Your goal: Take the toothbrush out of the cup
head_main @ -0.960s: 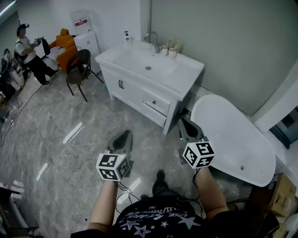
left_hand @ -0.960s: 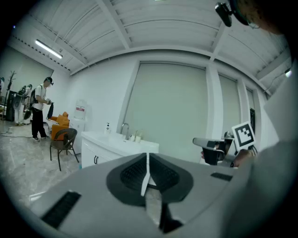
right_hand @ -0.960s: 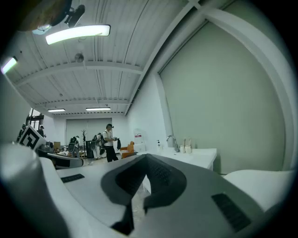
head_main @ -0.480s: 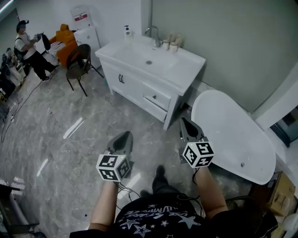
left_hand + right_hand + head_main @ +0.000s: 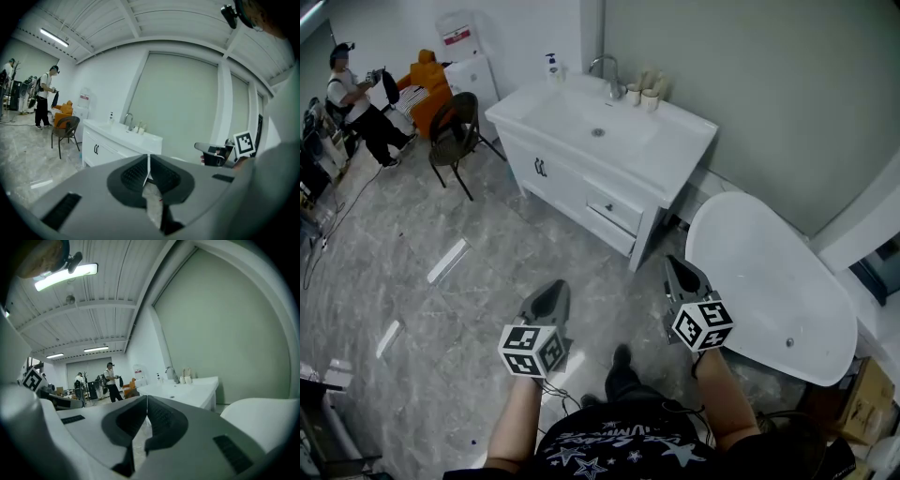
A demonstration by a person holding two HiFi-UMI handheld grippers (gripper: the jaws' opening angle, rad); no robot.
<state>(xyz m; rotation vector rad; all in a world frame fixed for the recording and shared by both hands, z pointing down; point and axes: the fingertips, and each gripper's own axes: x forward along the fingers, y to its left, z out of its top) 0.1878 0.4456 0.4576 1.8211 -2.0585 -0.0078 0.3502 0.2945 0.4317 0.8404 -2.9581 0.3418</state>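
Two white cups (image 5: 642, 96) stand at the back of the white vanity top (image 5: 675, 155), next to the faucet (image 5: 607, 75). Pale sticks that look like toothbrushes rise from them; they are too small to tell apart. In the left gripper view the cups (image 5: 138, 129) show far off, and the same in the right gripper view (image 5: 186, 379). My left gripper (image 5: 555, 286) and right gripper (image 5: 673, 262) hover over the marble floor, well short of the vanity. The jaws of the left gripper (image 5: 148, 157) and the right gripper (image 5: 147, 398) are shut, with nothing between them.
A white bathtub (image 5: 769, 281) lies to the right of the vanity, close to my right gripper. A dark chair (image 5: 455, 131) stands left of the vanity, and a soap bottle (image 5: 551, 67) sits at its back corner. A person (image 5: 356, 94) stands far left. Cables run across the floor.
Both grippers sit a little lower in the head view and stay shut. The vanity and tub have shifted slightly in the frame.
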